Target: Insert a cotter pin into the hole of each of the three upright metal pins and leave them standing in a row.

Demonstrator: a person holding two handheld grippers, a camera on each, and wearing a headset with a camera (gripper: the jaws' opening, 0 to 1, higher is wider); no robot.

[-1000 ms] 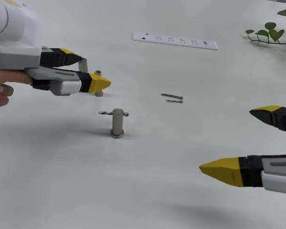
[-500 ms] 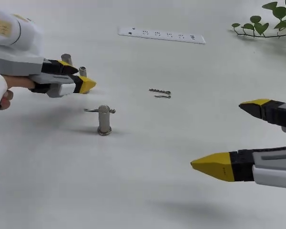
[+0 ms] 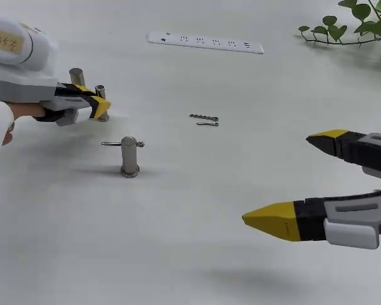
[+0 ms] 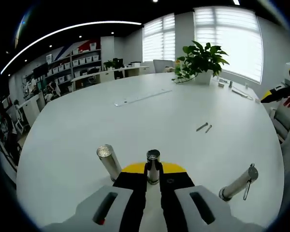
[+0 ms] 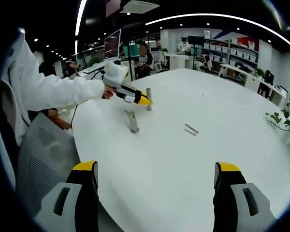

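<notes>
Head view is showing the left gripper (image 3: pixel 96 107) reaching in from the left edge, its yellow-tipped jaws pinching a short upright metal pin (image 3: pixel 101 93) at the far left of the white workbench (image 3: pixel 178 241). A second bare metal pin (image 3: pixel 76 76) is standing just beside it, on the far side of the jaws. Nearer the person, apart from those two, a third metal pin (image 3: pixel 129 157) is standing upright with a cotter pin (image 3: pixel 114 144) lying crosswise through its top hole. Two loose cotter pins (image 3: pixel 204 119) are lying side by side on the bench to the right of the metal pins. Beyond them, a white power strip (image 3: pixel 205 42) is lying flat and a green plant (image 3: pixel 349 25) is trailing in at the top right corner.

The right gripper (image 3: pixel 276 178) is hovering low at the right with its jaws spread wide and holding nothing, well apart from the metal pins.

Left gripper view is showing the left gripper (image 4: pixel 153 170) clamping the short upright metal pin (image 4: pixel 153 157) between its tips, the second bare metal pin (image 4: pixel 108 162) sitting just to the left and the third metal pin (image 4: pixel 237 182) leaning in at the lower right. Right gripper view is showing the right gripper (image 5: pixel 155 169) gaping over bare bench.
</notes>
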